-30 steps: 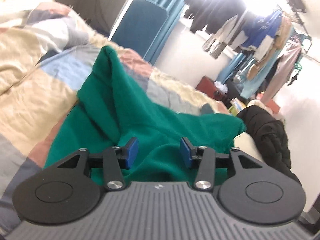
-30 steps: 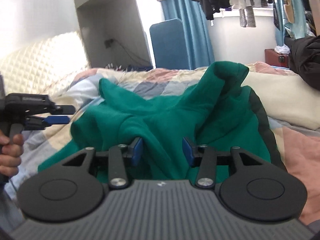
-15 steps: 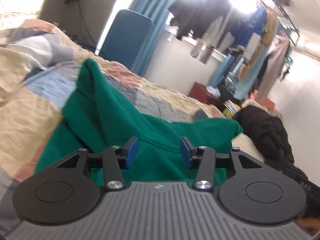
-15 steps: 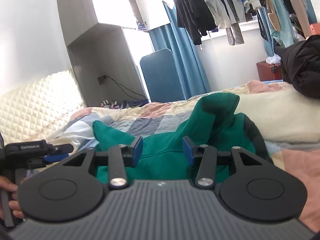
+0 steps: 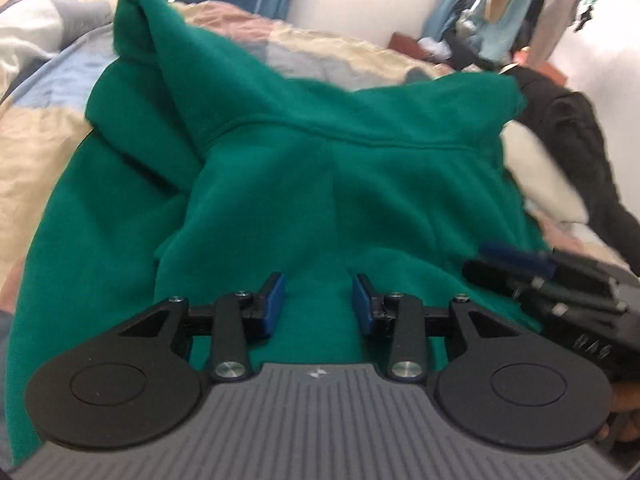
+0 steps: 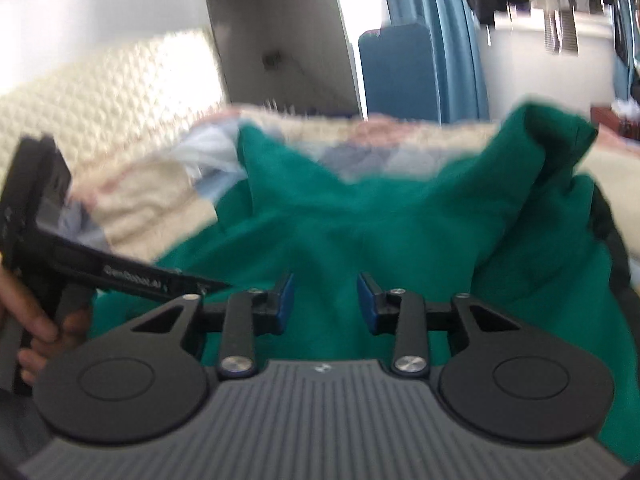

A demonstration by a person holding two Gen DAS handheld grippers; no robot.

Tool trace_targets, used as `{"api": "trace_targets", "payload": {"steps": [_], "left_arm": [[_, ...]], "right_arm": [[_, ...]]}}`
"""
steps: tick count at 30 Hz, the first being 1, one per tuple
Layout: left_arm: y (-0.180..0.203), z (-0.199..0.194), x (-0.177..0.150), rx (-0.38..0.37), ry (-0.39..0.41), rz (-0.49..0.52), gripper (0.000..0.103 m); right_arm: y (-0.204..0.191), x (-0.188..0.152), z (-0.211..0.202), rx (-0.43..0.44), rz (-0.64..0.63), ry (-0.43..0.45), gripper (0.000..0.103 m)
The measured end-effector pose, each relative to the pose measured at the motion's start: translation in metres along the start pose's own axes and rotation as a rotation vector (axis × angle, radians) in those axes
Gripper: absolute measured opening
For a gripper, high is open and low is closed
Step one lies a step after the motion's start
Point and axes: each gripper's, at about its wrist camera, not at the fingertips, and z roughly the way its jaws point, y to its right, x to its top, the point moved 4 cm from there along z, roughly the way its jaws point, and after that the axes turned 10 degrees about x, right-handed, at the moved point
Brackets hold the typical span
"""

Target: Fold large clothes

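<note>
Now both wrist views sit much lower and closer over the hoodie [image 5: 320, 168] than half a second back, when they looked up at the room; I read this as the descent toward a first grasp, with no fold started. Left gripper [image 5: 318, 306]: jaws spread, nothing between the pads, green cloth just beyond them. The hoodie lies rumpled on the quilt [image 5: 36, 152], filling the frame's middle. Left to right in the left view: a raised peak at far left, a seam running across the middle, a second peak at far right beside the black jacket [image 5: 588, 152]. Judged from that seam, the long axis runs roughly across my view, left-right; which end is hem or hood I cannot tell. Right gripper [image 6: 326, 304]: jaws likewise spread and empty, low over the cloth, close beside the left. Both frames blurred.
</note>
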Motion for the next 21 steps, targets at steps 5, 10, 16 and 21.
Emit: {"api": "trace_targets", "payload": {"steps": [5,10,16,21], "left_arm": [[-0.004,0.001,0.005,0.01,0.003,-0.02,0.043],[-0.018,-0.026,0.019,-0.03,0.086,-0.118,0.049],[-0.044,-0.043,0.058,0.038,0.188,-0.211,0.049],[-0.058,-0.023,0.098,0.073,0.209,-0.283,0.049]], "right_arm": [[0.01,-0.018,0.014,-0.029,0.071,-0.099,0.031],[0.007,-0.012,-0.005,-0.027,0.087,-0.042,0.033],[0.021,0.019,-0.049,-0.083,0.122,0.146,0.034],[0.062,0.056,-0.049,-0.231,0.183,0.254,0.038]]}}
